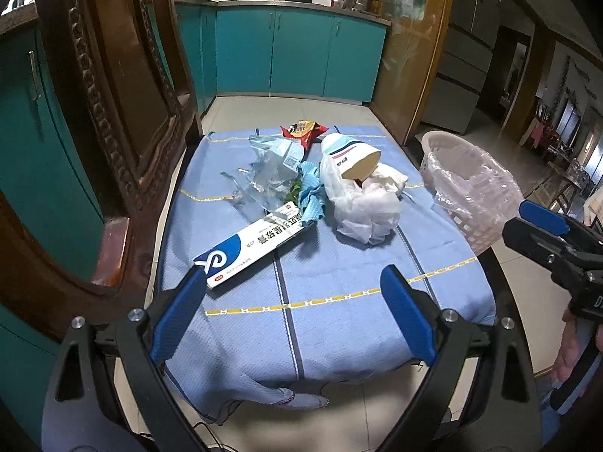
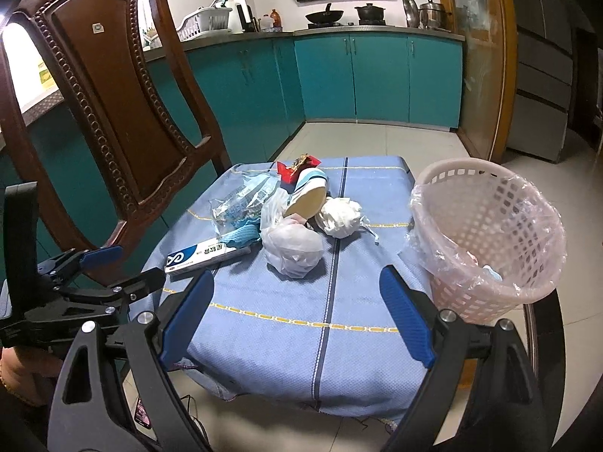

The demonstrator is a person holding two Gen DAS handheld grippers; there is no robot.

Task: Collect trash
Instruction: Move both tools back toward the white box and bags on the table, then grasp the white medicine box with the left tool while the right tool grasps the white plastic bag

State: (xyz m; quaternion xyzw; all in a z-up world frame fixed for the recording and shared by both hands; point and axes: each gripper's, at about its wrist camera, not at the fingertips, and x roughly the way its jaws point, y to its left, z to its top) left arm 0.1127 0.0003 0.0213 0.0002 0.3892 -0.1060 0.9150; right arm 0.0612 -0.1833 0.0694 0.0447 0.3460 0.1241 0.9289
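A trash pile lies mid-table on the blue tablecloth (image 1: 331, 301) (image 2: 286, 335): a white-and-blue box (image 1: 252, 248) (image 2: 203, 256), a tipped paper cup (image 1: 348, 154) (image 2: 307, 196), a white plastic bag (image 1: 361, 207) (image 2: 294, 250), a crumpled tissue (image 2: 339, 218), clear plastic packaging (image 1: 271, 169) (image 2: 237, 203), a blue rag (image 1: 311, 192) and a red snack wrapper (image 1: 303, 132) (image 2: 297, 167). My left gripper (image 1: 294, 271) (image 2: 132, 265) hovers open near the table's front, its left fingertip beside the box's end. My right gripper (image 2: 297, 275) (image 1: 527, 224) is open and holds nothing.
A pink-lined lattice basket (image 1: 471, 188) (image 2: 490, 237) stands at the table's right edge with a few scraps inside. A carved wooden chair (image 1: 113, 113) (image 2: 113, 94) stands close on the left. Teal kitchen cabinets (image 2: 377, 75) line the far wall across a tiled floor.
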